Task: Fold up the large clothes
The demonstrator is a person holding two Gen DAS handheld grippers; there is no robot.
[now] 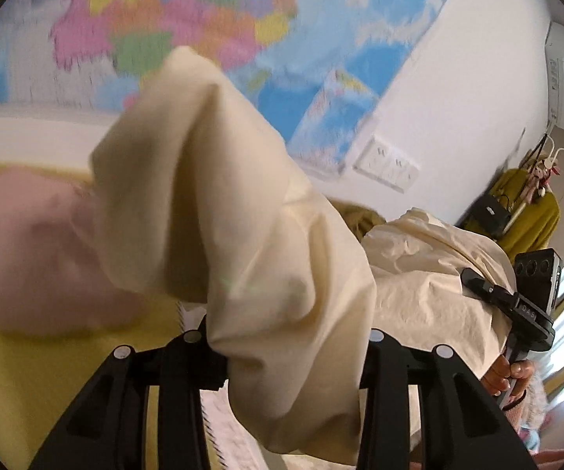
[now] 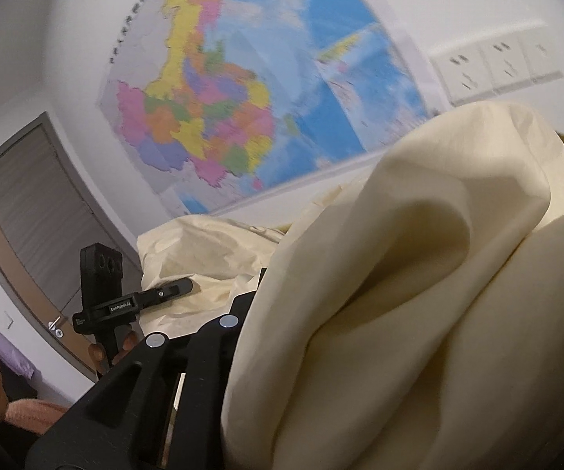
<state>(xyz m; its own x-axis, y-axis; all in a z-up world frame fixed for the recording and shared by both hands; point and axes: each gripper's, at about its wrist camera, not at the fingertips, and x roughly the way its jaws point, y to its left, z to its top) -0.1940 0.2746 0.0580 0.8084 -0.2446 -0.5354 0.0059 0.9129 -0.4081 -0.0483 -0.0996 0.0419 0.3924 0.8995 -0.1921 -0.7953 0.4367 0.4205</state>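
A large cream garment (image 1: 211, 196) hangs lifted in the air between both grippers. My left gripper (image 1: 282, 337) is shut on a bunched fold of it, and the cloth spills over and hides the fingertips. My right gripper (image 2: 282, 313) is shut on another thick fold of the cream garment (image 2: 418, 274), which covers its right finger completely. In the left wrist view, the right gripper (image 1: 489, 290) shows at the right edge, pinching the cloth, with a hand (image 1: 505, 372) on its handle. The right wrist view shows the left gripper (image 2: 172, 286) biting the cloth's edge.
A coloured map (image 2: 242, 90) and wall sockets (image 1: 387, 164) are on the white wall ahead. Below lie a pink pillow (image 1: 27, 250) and a yellow sheet (image 1: 15, 372). A coat rack with a mustard garment (image 1: 528, 203) stands right; a door (image 2: 27, 219) is at left.
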